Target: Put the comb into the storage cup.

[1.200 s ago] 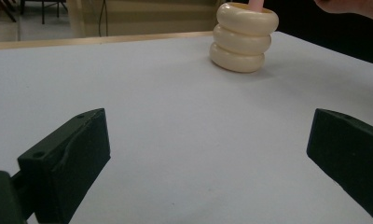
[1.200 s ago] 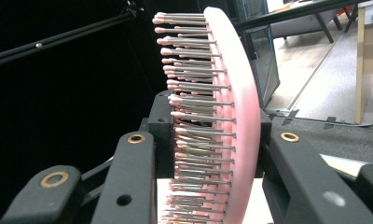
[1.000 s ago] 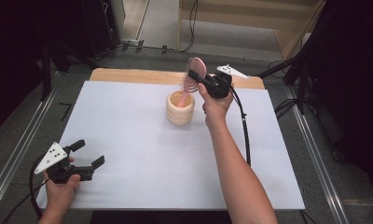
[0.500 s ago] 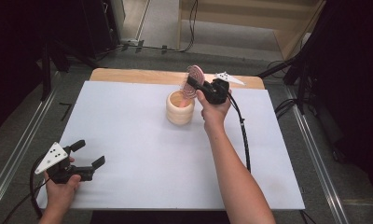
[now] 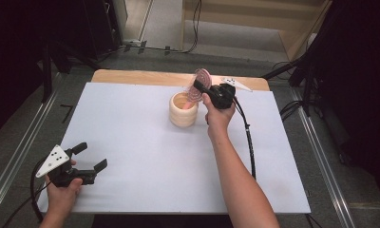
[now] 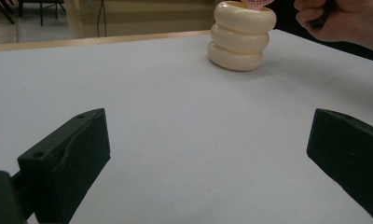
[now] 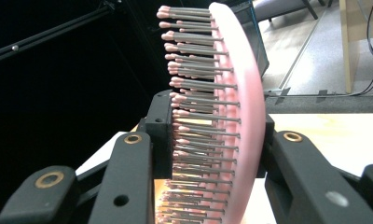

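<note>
We are looking down on a white table (image 5: pixel 145 142) on which a cream ribbed cup (image 5: pixel 183 110) is standing upright, toward the far middle of the surface. Our right gripper (image 5: pixel 201 88) is clenching a pink hairbrush (image 5: pixel 200 84) by its round head — one jaw is pressing on the bristle side, the other on the smooth back, as the right gripper view is showing at close range (image 7: pixel 236 116). The jaws have just been easing open by a trace, yet the brush head is sitting between them, pressed from both sides. In the high view the brush is hanging tilted above the cup's far right rim, its handle pointing down into the mouth of the cup; how deep the handle is reaching we cannot tell. From the left gripper view the cup (image 6: pixel 242 36) is appearing as three stacked rings, with a little of the pink brush (image 6: pixel 255 4) showing at its top edge and our right hand (image 6: pixel 343 21) beside it at the upper right.

Our left gripper (image 5: pixel 88 159) is resting at the near left corner of the table, well apart from the cup. Its jaws are standing released and wide — the left gripper view is showing bare white surface between the two black pads (image 6: pixel 77 154), with nothing in them. Our left hand (image 5: pixel 64 192) is wrapping the gripper's body, and a cable is trailing off the near edge of the table.
</note>
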`<state>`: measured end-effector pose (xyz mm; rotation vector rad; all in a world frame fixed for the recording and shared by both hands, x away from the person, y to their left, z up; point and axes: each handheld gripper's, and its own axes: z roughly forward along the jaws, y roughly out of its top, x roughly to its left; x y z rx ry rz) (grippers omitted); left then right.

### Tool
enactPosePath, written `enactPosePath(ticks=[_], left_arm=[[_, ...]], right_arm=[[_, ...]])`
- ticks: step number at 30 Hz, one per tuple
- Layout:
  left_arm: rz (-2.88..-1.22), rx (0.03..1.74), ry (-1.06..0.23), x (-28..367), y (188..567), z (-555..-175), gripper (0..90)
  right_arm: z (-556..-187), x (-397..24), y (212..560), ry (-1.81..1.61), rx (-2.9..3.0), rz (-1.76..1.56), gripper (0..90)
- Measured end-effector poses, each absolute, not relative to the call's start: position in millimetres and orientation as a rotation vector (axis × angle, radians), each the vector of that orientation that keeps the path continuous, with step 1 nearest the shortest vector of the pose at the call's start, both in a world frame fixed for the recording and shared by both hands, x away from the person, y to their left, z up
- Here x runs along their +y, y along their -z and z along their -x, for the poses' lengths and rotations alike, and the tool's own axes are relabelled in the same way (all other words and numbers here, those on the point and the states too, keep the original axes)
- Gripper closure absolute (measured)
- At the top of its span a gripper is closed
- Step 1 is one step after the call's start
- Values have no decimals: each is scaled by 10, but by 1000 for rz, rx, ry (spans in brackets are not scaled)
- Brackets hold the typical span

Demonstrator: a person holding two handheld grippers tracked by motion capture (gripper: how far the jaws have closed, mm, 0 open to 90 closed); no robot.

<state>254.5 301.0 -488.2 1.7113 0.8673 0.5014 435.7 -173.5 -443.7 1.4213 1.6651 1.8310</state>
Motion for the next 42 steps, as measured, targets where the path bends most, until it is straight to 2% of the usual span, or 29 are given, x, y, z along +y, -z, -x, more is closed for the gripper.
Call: enactPosePath(ticks=[2, 9, 15, 19, 20, 42], left_arm=[[-1712, 866, -501, 3009, 4883, -2547, 0], [-1713, 866, -502, 3007, 4883, -2545, 0], [-1715, 863, -501, 3007, 4882, -2543, 0], [-1714, 862, -500, 3005, 4884, -2544, 0], [-1714, 862, -500, 3005, 4883, -2544, 0], [-1720, 861, -506, 3000, 4883, -2544, 0]], right_arm=[[-4347, -1756, 4454, -1833, 1664, -1431, 602], [-4334, -1784, 4447, -1822, 1717, -1401, 455], [-4270, -1760, 4395, -1751, 1771, -1335, 140], [-4234, -1766, 4370, -1728, 1805, -1317, 52], [-4228, -1771, 4365, -1726, 1812, -1314, 0], [-3952, -1962, 4327, -1650, 1834, -1235, 0]])
